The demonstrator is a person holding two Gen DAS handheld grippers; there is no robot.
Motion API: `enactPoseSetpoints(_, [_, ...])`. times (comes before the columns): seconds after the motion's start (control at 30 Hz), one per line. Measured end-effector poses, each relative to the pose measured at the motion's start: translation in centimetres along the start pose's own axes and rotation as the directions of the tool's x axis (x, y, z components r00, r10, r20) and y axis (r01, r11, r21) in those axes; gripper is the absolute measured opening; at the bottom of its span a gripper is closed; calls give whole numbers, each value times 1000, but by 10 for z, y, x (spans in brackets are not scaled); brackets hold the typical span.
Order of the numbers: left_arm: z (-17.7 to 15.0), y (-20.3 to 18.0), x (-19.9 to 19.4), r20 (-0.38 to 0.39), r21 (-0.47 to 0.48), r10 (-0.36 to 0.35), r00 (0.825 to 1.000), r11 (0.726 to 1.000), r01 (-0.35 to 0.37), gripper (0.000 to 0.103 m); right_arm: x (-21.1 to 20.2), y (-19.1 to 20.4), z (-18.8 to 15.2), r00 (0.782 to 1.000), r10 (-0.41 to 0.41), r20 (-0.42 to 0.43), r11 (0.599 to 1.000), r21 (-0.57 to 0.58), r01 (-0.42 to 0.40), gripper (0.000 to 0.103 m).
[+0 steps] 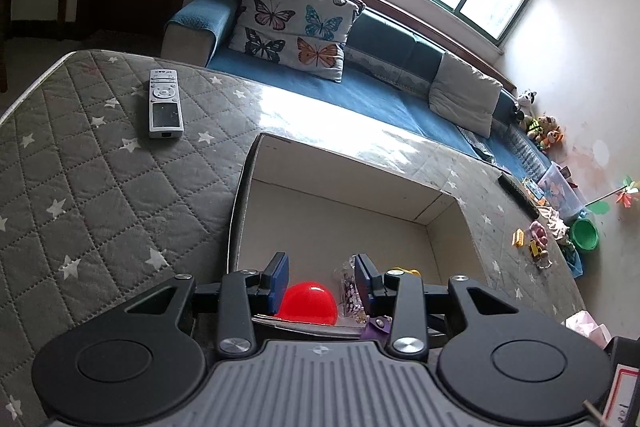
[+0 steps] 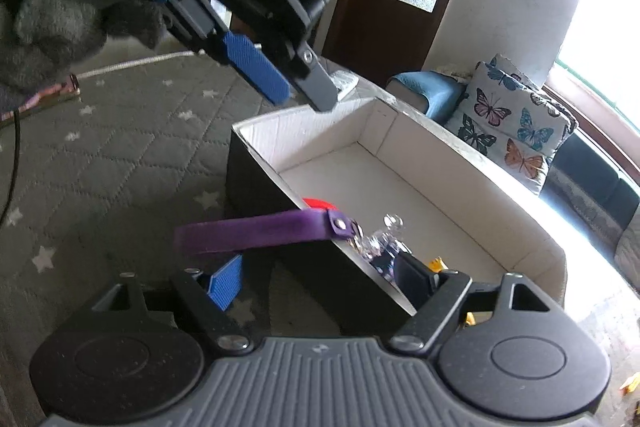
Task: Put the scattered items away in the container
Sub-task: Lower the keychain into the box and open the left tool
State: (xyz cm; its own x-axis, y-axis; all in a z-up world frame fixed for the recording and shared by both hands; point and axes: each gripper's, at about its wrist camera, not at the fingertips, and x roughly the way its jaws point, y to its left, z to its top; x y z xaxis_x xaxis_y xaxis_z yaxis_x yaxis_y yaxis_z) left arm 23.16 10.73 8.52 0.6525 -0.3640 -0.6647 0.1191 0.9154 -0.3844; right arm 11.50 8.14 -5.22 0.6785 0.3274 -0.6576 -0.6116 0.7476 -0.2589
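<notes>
White card lines the open box (image 2: 404,187) that sits on the grey star-quilted mattress (image 1: 100,163), and this box looks to be the container for the loose things. A red ball (image 1: 308,303) lies in its near corner already, beside a clear, glittery keychain charm (image 2: 380,239) whose purple strap (image 2: 256,233) drapes out over the dark near wall. The right gripper (image 2: 320,275) hovers at that wall with its jaws spread and nothing pinched — one blue pad outside the box, the other finger over the inside, the strap lying free above them. That placing suits a drop just made, or a nudge to tip the strap in. The left gripper (image 1: 322,277) hangs over the same corner, jaws apart and empty, the ball and charm showing between them below.

A white remote control (image 1: 165,105) lies well apart on the mattress, and small toys (image 1: 534,243) lie scattered near the far edge, none yet in the box. The right gripper's body hides most of a yellow item (image 2: 438,263) in the box; I cannot tell what it is.
</notes>
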Motion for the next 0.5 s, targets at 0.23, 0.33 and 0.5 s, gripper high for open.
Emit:
enactPoseSetpoints(0.23, [0,0,-2,3,-1,0,1000,1000,0,39,0,-1,4,999,-22,28,1000,8,22,82])
enactPoseSetpoints(0.33, [2,2,-6,16,-8,4,1000,1000,-4,39,-6,-9,12,996,-30,80,998,60,25,82])
enactPoseSetpoints(0.5, [6,5,-13,40,-24,9,999,1000,-8,39,-7,-29,22,989,-81,122,982,178,58,82])
